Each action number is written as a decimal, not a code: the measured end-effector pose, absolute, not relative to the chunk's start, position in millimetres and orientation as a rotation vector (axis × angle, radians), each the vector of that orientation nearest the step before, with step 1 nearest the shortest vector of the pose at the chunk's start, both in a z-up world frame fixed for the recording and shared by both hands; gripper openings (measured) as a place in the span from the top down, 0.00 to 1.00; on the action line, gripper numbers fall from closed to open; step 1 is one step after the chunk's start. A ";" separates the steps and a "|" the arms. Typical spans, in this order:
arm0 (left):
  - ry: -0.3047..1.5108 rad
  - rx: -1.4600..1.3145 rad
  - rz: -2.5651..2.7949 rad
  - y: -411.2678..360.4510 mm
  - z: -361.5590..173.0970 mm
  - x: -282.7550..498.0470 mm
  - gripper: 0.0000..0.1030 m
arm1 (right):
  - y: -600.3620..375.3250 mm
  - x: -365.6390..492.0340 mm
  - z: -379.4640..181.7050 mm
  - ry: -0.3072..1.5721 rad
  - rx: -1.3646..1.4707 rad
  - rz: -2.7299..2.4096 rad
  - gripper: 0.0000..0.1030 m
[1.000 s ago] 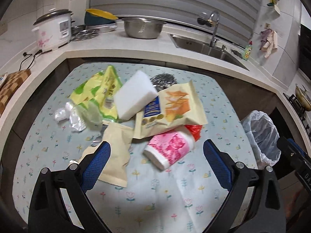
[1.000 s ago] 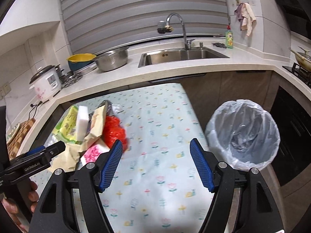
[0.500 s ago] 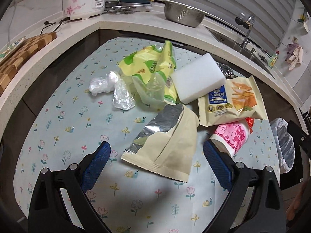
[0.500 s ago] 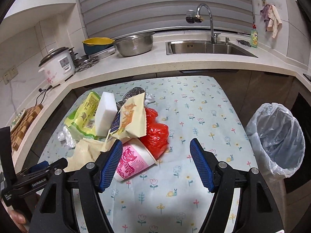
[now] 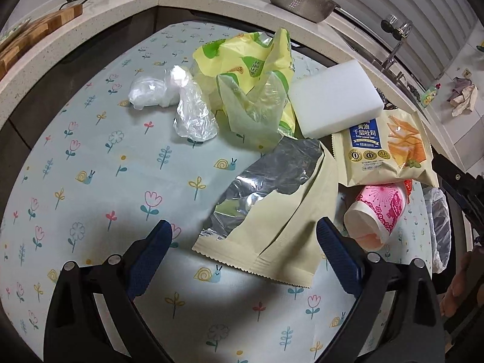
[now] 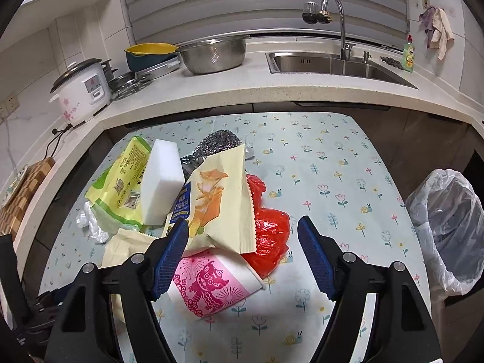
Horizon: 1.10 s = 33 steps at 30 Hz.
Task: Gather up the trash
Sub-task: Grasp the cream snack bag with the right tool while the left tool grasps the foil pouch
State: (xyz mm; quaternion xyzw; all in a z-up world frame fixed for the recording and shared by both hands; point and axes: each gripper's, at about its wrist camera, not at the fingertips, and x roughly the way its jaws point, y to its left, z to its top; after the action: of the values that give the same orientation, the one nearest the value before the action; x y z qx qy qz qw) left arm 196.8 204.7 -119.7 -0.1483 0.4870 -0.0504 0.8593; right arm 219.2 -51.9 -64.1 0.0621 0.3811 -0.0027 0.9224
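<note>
Two grippers hang over a heap of trash on the flower-print tablecloth (image 5: 99,157). The left gripper (image 5: 243,249) is spread wide and holds nothing — the torn beige foil-lined pouch (image 5: 272,211) lies flat between its blue pads. The right gripper (image 6: 242,254) is just as wide, above the pink-printed paper cup (image 6: 208,287) lying on its side, the red plastic bag (image 6: 266,227) and the toast snack bag (image 6: 220,202) leaning on both. A white sponge block (image 6: 161,184) rests against the yellow-green wrapper (image 6: 121,187) — crumpled clear plastic (image 5: 193,115) lies beside it. The lined trash bin (image 6: 447,233) stands off the table's right edge.
</note>
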 end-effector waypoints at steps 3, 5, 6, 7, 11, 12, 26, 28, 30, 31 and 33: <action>1.041 -0.335 -0.122 204.8 -125.9 201.1 0.11 | -49.2 227.4 -70.5 0.799 0.118 -0.006 0.29; 1.044 -0.342 -0.131 204.9 -128.4 202.4 0.11 | -47.6 231.9 -74.1 0.808 0.118 -0.004 0.29; 1.046 -0.344 -0.135 204.6 -129.5 203.3 0.11 | -46.5 234.1 -76.1 0.813 0.118 -0.001 0.29; 1.048 -0.346 -0.139 204.3 -130.6 204.5 0.11 | -45.6 235.5 -77.4 0.815 0.117 0.000 0.29; 1.052 -0.354 -0.155 199.3 -131.4 207.8 0.11 | -40.0 240.5 -82.1 0.824 0.115 0.010 0.29; 1.052 -0.353 -0.159 198.5 -131.3 208.2 0.11 | -38.3 241.2 -82.8 0.824 0.114 0.014 0.29; 1.029 -0.312 -0.258 181.1 -121.2 204.1 0.60 | -38.5 228.4 -77.3 0.808 0.136 0.040 0.74; 1.023 -0.296 -0.266 178.0 -117.9 201.7 0.71 | -40.9 223.9 -73.1 0.796 0.142 0.036 0.75; 1.015 -0.283 -0.278 175.4 -113.9 197.8 0.80 | -43.7 217.5 -66.9 0.780 0.144 0.032 0.76; 1.007 -0.277 -0.279 174.5 -111.2 195.6 0.85 | -45.1 214.0 -63.8 0.771 0.144 0.029 0.76; 0.989 -0.263 -0.284 171.9 -104.2 191.3 0.88 | -48.2 206.3 -56.2 0.750 0.144 0.024 0.77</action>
State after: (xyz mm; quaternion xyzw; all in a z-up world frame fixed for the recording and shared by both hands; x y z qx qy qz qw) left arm 191.3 171.9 -104.2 -0.1256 0.4716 -0.1353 0.8623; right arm 206.3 -48.2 -56.2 0.0701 0.3662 0.0117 0.9278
